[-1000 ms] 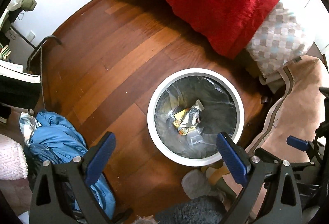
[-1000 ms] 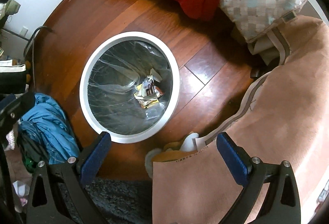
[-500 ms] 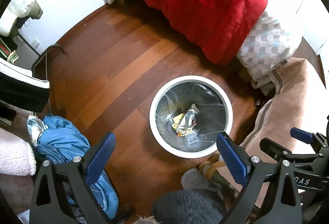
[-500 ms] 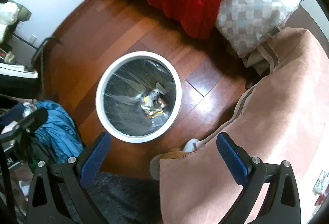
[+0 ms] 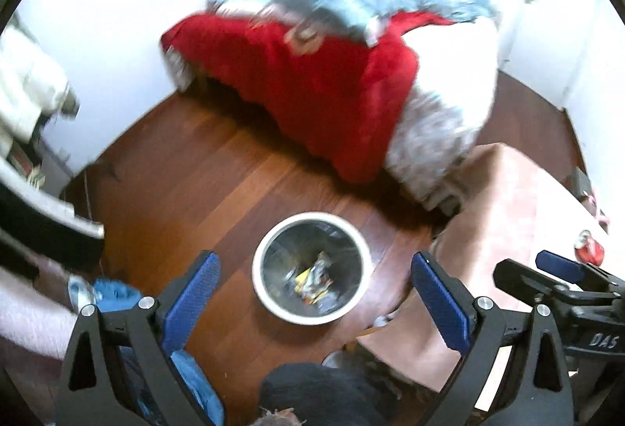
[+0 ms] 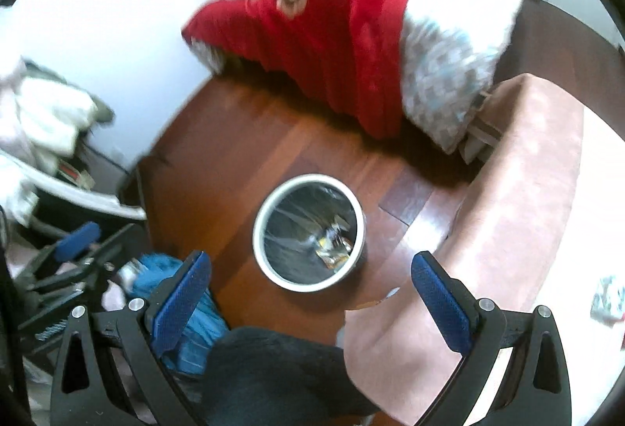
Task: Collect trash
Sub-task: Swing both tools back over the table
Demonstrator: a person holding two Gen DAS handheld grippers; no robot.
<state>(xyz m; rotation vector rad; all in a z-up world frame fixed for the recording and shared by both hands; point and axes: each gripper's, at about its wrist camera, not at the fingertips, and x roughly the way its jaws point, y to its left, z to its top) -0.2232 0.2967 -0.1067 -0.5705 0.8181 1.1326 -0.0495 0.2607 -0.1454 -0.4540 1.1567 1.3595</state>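
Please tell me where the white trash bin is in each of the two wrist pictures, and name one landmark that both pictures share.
Left wrist view: the white trash bin stands on the wooden floor, low in the picture, about centred.
Right wrist view: the bin sits near the centre, slightly below the middle.
Shared landmark: the red blanket hanging off the bed, above the bin in both views.
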